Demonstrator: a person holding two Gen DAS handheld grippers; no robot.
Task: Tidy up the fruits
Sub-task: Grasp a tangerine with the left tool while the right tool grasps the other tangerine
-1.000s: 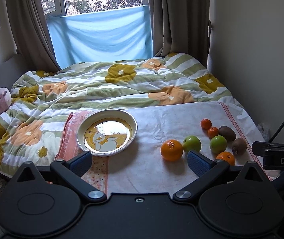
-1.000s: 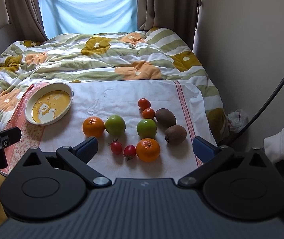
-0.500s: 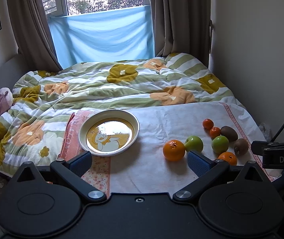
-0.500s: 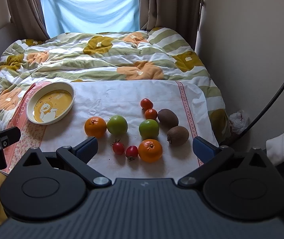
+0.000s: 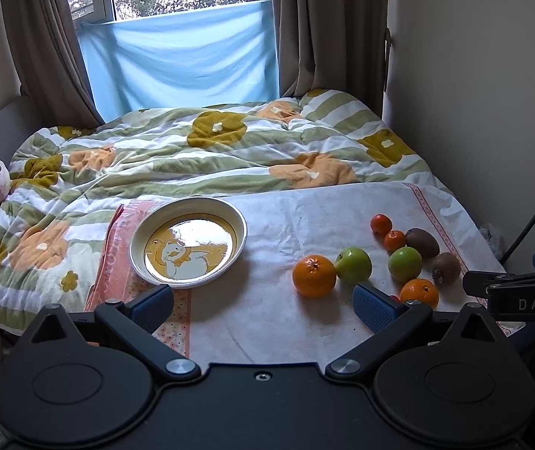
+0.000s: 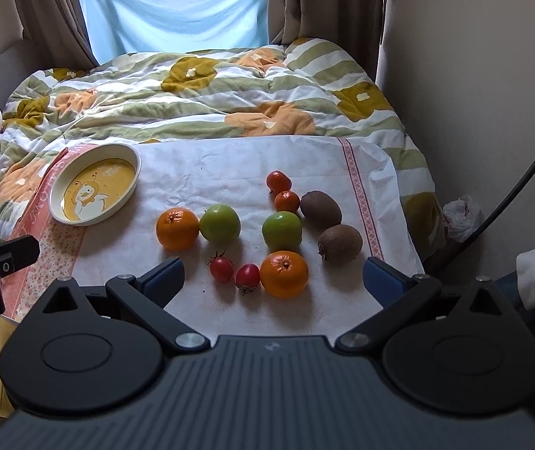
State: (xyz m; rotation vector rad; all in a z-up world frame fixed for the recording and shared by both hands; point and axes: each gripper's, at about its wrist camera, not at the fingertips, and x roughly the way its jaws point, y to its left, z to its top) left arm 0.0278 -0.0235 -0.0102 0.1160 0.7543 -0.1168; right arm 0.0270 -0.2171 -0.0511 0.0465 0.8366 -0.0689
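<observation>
Hovering above the cloth-covered bed, the left hand-held gripper has its blue pads spread wide with nothing between them, and just ahead of its left pad sits the duck-print plate, bare of fruit. Ahead of its right pad wait an orange and a green apple, touching each other. Across to the right hand-held gripper, likewise released and carrying nothing: right in front, between its fingers, lie two cherry tomatoes, a second orange and another green apple, with two kiwis just ahead of its right finger and two small tangerines farther out. Nothing is sorted yet, by the look of it. The risk here is crowding: closing on one round fruit could nudge its neighbour and send it rolling over the soft, wrinkled cloth toward the bed's edge. The tomatoes look easy to crush with a hard squeeze, and the plate's rim may tip on the yielding bedding if a fruit is dropped rather than set down.
</observation>
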